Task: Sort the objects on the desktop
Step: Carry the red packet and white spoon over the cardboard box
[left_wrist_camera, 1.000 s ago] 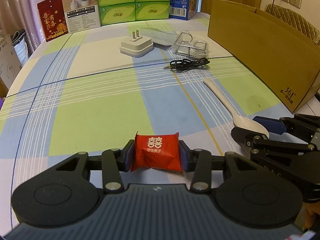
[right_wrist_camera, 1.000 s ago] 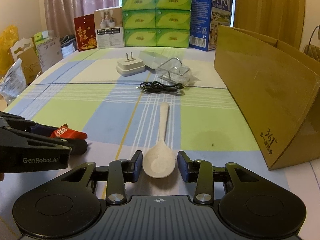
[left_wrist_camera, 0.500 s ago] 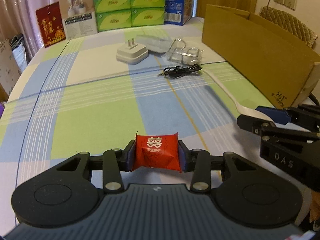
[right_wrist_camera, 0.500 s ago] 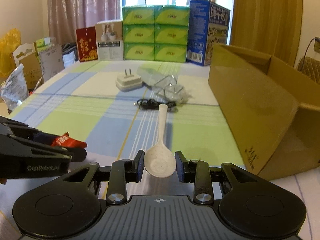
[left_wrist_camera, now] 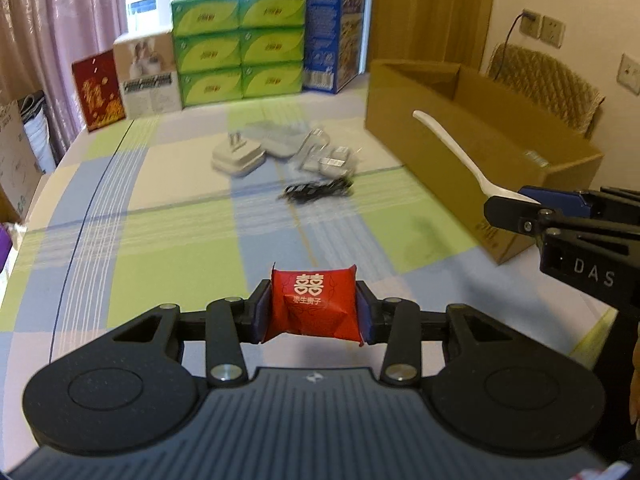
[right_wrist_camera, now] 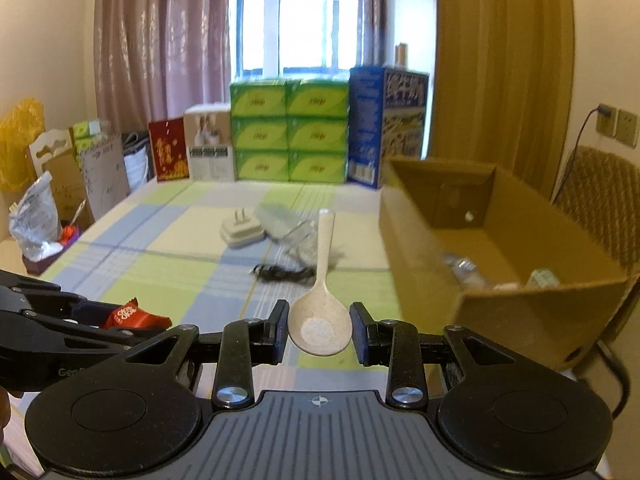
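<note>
On the checked bench (left_wrist_camera: pixel 132 264) we hold a red candy (left_wrist_camera: pixel 314 306) in the left gripper (left_wrist_camera: pixel 314 312) and a spoon (right_wrist_camera: pixel 320 320) in the right gripper (right_wrist_camera: pixel 320 334), both lifted for the cardboard box (right_wrist_camera: pixel 520 320) at right.

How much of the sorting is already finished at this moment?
A few small items already lie inside the cardboard box. In hand: the left claw holds the red candy, the right claw the spoon. The plug adapter, black cable and clear packets remain on the table.
</note>
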The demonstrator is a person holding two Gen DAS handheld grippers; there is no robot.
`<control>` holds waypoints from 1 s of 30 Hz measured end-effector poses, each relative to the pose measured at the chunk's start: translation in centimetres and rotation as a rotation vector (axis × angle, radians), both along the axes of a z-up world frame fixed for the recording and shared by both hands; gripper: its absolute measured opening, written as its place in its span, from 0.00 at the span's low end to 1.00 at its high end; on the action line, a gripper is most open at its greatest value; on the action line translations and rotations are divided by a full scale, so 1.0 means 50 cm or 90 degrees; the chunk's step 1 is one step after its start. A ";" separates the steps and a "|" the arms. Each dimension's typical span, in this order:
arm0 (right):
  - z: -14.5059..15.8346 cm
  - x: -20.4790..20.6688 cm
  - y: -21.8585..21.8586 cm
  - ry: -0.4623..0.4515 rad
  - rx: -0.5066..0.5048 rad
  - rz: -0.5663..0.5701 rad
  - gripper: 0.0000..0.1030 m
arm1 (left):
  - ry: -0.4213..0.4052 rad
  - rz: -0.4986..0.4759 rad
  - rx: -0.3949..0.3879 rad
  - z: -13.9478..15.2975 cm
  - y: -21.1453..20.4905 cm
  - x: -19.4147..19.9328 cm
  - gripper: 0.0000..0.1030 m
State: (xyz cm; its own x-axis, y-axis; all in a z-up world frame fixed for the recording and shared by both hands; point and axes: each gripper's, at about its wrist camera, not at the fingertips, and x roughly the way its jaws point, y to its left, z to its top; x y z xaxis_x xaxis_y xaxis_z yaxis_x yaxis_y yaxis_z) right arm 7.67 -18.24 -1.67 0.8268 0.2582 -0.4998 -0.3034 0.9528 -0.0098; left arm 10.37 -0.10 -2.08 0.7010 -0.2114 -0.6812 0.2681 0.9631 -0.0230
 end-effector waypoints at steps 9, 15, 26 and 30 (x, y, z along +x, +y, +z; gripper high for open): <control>0.114 0.007 -0.111 -0.040 0.007 -0.036 0.29 | -0.043 -0.060 -0.024 0.102 -0.117 -0.001 0.36; 0.164 0.047 -0.202 -0.045 0.002 -0.061 0.29 | -0.063 -0.106 -0.049 0.160 -0.223 0.035 0.36; 0.161 0.122 -0.329 -0.013 -0.013 -0.083 0.29 | -0.052 -0.160 -0.054 0.188 -0.360 0.111 0.36; 0.148 0.153 -0.348 0.000 -0.008 -0.086 0.29 | -0.043 -0.171 -0.050 0.178 -0.386 0.142 0.36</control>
State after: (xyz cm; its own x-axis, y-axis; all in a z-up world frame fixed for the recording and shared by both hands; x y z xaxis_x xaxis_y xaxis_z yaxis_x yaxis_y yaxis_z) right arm 15.32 -35.64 5.73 0.8534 0.1382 -0.5026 -0.1727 0.9847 -0.0224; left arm 17.47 -19.41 6.80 0.6561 -0.4460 -0.6087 0.5170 0.8533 -0.0680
